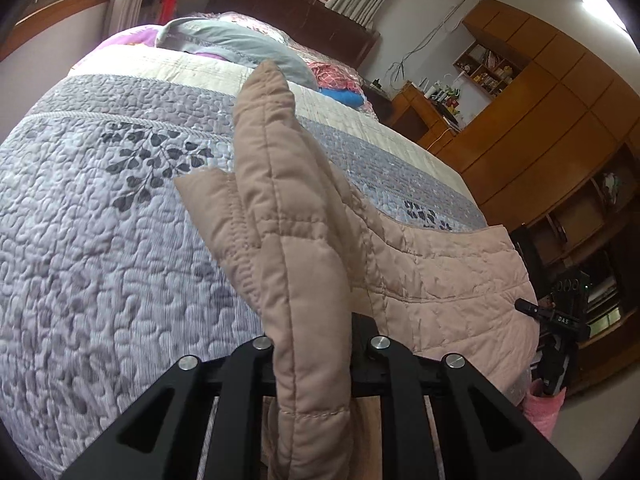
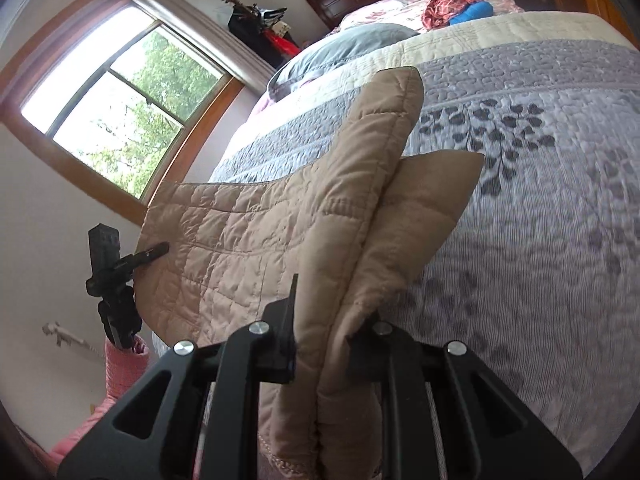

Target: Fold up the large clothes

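Left wrist view: left gripper (image 1: 314,344) is clamped on a bunched corner of the tan quilted jacket (image 1: 280,216), padded cloth filling the gap between its black fingers.
Right wrist view: right gripper (image 2: 334,334) is likewise clamped on a thick folded edge of the same jacket (image 2: 248,232).
Jacket look: beige-pink, puffy, stitched in squares, with a straight seamed hem; held corners stand up in stiff peaks.
Jacket place: lifted and stretched between both grippers, hanging above the near edge of the bed.
Hand pose: each gripper tilts downward toward the bed; each shows in the other's view, biting the far edge of the cloth.
Bedspread (image 1: 100,220): grey-lilac quilt with dark leaf print, under and beyond the jacket.
Farther: grey pillow (image 1: 240,46), dark headboard (image 1: 288,10), window (image 2: 116,108).
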